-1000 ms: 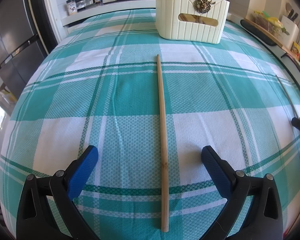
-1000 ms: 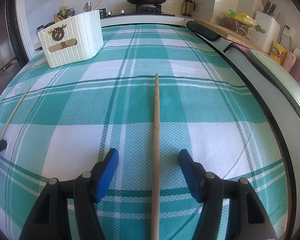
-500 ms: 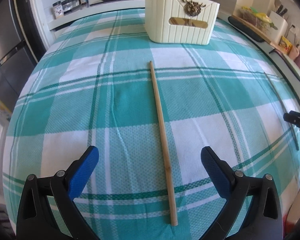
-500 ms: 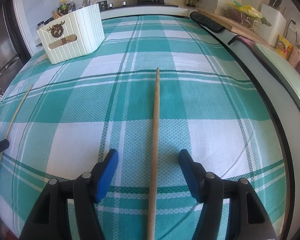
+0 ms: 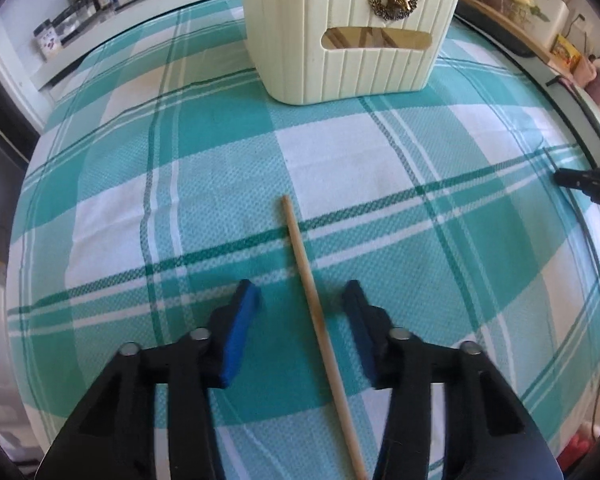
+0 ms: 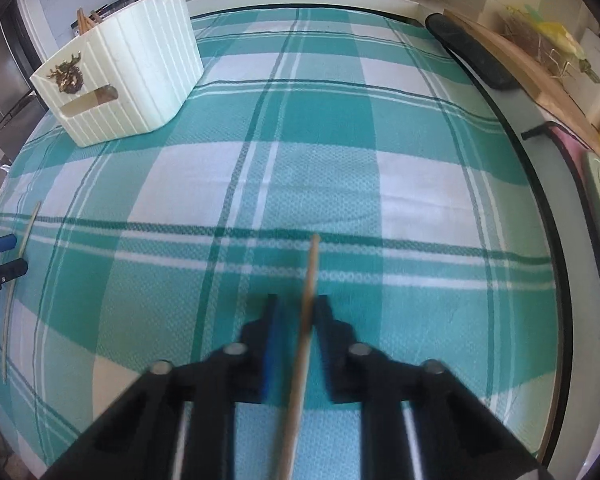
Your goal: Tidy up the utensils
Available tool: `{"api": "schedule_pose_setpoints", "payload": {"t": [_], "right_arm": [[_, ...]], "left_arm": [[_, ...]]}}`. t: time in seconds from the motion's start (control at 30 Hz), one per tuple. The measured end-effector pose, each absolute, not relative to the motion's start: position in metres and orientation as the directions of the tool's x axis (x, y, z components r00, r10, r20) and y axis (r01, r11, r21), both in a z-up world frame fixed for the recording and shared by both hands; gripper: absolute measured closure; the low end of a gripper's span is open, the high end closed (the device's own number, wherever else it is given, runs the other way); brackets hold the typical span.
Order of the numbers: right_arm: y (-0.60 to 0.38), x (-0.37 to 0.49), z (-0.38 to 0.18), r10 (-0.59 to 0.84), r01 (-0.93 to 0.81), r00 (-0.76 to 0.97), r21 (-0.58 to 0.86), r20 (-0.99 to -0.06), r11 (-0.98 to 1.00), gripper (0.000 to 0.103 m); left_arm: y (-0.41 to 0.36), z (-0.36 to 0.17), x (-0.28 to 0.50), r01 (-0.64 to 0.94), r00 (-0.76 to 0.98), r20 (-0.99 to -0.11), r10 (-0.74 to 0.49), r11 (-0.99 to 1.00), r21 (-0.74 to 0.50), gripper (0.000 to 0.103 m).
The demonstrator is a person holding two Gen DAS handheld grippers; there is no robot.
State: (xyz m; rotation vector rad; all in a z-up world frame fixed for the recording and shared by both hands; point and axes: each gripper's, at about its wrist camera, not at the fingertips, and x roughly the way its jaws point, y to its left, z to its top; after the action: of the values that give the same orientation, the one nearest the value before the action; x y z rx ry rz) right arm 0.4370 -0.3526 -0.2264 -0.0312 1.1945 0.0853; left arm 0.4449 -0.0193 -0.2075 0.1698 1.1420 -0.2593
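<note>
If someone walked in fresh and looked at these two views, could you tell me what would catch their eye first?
Most likely the teal-and-white plaid cloth that fills both views, with the cream ribbed utensil box and its brass stag emblem at the far end. Next, the two wooden chopsticks: one lies on the cloth between the left gripper's open jaws. The other runs between the right gripper's nearly closed jaws.
</note>
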Motion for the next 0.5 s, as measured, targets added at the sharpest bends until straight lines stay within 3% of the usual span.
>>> {"api": "schedule_pose_setpoints", "payload": {"t": [0.03, 0.23, 0.5], "right_arm": [[-0.353, 0.440, -0.227, 0.058, -0.072, 0.361, 0.034, -0.931, 0.997, 0.096], [-0.351, 0.428, -0.192, 0.119, -0.074, 0.442, 0.096, -0.889, 0.993, 0.097], [-0.332, 0.384, -0.082, 0.228, -0.209, 0.611, 0.124, -0.758, 0.970, 0.097]], "left_arm": [[-0.020, -0.207, 0.447, 0.284, 0.391, -0.913, -0.116, 0.959, 0.000, 0.096], [-0.011, -0.186, 0.437, 0.266, 0.431, -0.883, -0.188, 0.961, -0.075, 0.099], [0.015, -0.067, 0.397, 0.311, 0.610, -0.719, -0.334, 0.935, -0.171, 0.099]]}}
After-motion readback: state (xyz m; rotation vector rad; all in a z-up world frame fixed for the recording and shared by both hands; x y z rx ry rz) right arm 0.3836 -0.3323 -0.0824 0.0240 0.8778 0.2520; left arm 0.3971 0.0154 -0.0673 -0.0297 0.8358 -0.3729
